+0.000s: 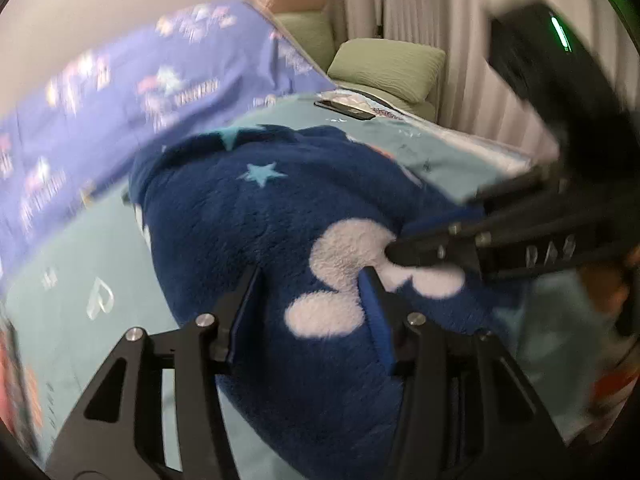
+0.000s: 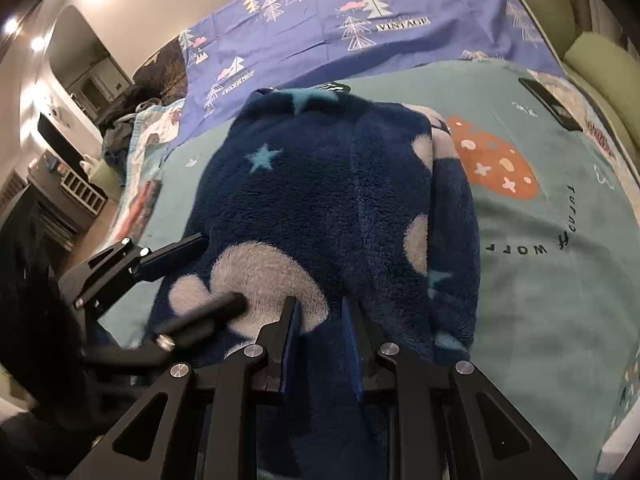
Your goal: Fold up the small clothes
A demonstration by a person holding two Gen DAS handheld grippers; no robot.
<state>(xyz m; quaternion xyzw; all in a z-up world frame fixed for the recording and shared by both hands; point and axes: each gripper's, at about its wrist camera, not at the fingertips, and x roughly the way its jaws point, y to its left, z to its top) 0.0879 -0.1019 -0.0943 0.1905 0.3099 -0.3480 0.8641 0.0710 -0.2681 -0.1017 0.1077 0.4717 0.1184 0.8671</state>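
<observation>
We see the left claw (image 1: 312,300) spread apart over the fleece garment (image 2: 320,200) (on the bed (image 2: 560,280)); the right claw (image 2: 322,322) pinches its fold.

A fluffy navy-blue fleece garment (image 2: 320,200), dotted with light-blue stars and large white rounded patches, lies on a pale turquoise bed sheet (image 2: 560,280) printed with an orange planet speckled in white and with dark lettering. Beyond it spreads a periwinkle-blue duvet cover (image 2: 340,12) patterned with white line-drawn pine trees, pink clouds and the word "VINTAGE". Sage-green ribbed cushions (image 1: 386,66) sit against cream pleated curtains (image 1: 432,4). A black glossy phone (image 1: 344,109) rests on the sheet. The black metal claws, left (image 1: 310,292) and right (image 2: 320,316), carry blue pads and silver bolts.
</observation>
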